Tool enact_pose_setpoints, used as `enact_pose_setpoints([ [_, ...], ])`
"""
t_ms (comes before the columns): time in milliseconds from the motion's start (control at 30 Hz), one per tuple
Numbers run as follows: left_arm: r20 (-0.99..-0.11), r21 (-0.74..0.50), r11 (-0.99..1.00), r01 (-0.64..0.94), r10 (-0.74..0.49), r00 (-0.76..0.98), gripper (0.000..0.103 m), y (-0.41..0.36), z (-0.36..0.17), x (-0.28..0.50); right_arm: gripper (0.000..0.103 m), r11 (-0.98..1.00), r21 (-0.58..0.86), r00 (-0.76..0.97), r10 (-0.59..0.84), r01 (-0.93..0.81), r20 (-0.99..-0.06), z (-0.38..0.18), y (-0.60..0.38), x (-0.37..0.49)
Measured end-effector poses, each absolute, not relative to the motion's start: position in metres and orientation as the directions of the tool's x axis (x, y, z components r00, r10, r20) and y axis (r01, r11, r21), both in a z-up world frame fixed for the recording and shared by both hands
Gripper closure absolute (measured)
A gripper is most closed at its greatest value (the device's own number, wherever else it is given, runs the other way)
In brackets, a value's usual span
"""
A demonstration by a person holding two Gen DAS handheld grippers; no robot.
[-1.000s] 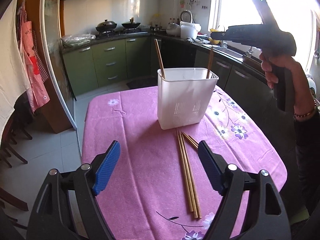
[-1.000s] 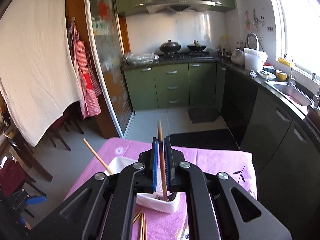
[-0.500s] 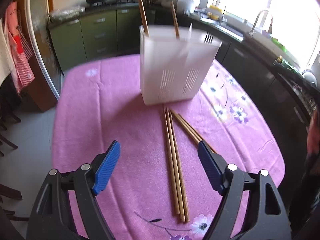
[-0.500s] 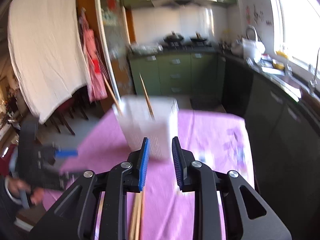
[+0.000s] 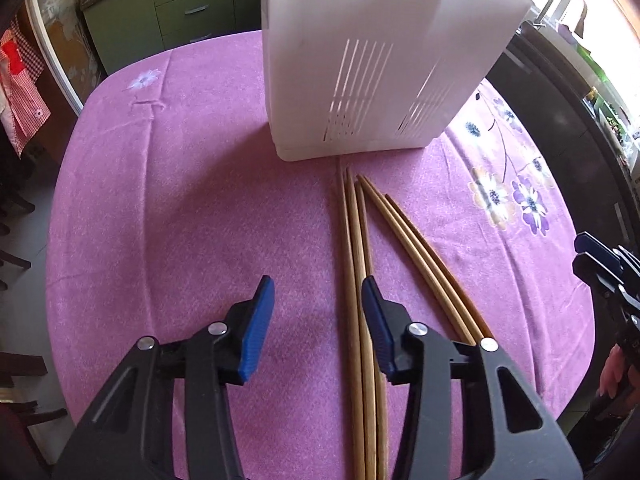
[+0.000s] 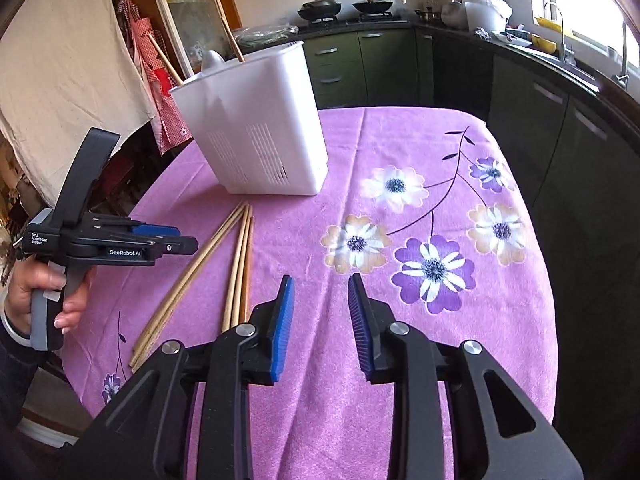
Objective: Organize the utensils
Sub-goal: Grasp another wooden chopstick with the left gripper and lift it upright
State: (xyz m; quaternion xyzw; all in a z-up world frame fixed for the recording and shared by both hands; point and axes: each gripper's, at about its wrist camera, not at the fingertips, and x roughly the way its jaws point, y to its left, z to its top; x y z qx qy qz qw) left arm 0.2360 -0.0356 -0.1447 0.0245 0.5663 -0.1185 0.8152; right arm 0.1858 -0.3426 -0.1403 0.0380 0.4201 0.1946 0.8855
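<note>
Several wooden chopsticks (image 5: 362, 264) lie side by side on the purple cloth in front of a white slotted utensil holder (image 5: 372, 64). My left gripper (image 5: 318, 320) is open and low over the cloth, with the leftmost chopsticks between its blue pads (image 5: 256, 320). In the right wrist view the chopsticks (image 6: 236, 264) lie left of my right gripper (image 6: 320, 320), which is open and empty above the cloth. The holder (image 6: 256, 128) holds two chopsticks (image 6: 230, 36) standing up. The left gripper (image 6: 160, 240) shows at the left.
The table (image 6: 460, 320) has a purple flowered cloth and a rounded edge. Dark kitchen cabinets (image 6: 520, 100) and a sink counter run along the right. A glass door and hanging cloths (image 6: 60, 60) are on the left.
My right gripper let go of a chopstick into the holder and pulled back and down, open. My left gripper moved forward and down over the chopsticks and narrowed its opening.
</note>
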Motion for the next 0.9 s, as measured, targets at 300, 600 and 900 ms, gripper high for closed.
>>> enact_pose_setpoints([
  [300,-0.943,-0.038,0.966,0.256,-0.119,0.312,0.075,-0.054,-0.151,0.246,0.072,0.916,0.256,0.552,0.393,-0.31,-0.735,-0.143,-0.343,0.194],
  [600,-0.951,0.036,0.951,0.306,-0.061,0.302,0.09,-0.09,-0.159,0.257,0.072,0.912,0.267,0.541,0.4,-0.31,-0.74,-0.144,-0.342,0.198],
  [900,-0.96,0.01,0.954,0.301,-0.075,0.271,0.09,-0.087,-0.161,0.269,0.07,0.906,0.271,0.533,0.413,-0.326,-0.739,-0.145,-0.339,0.196],
])
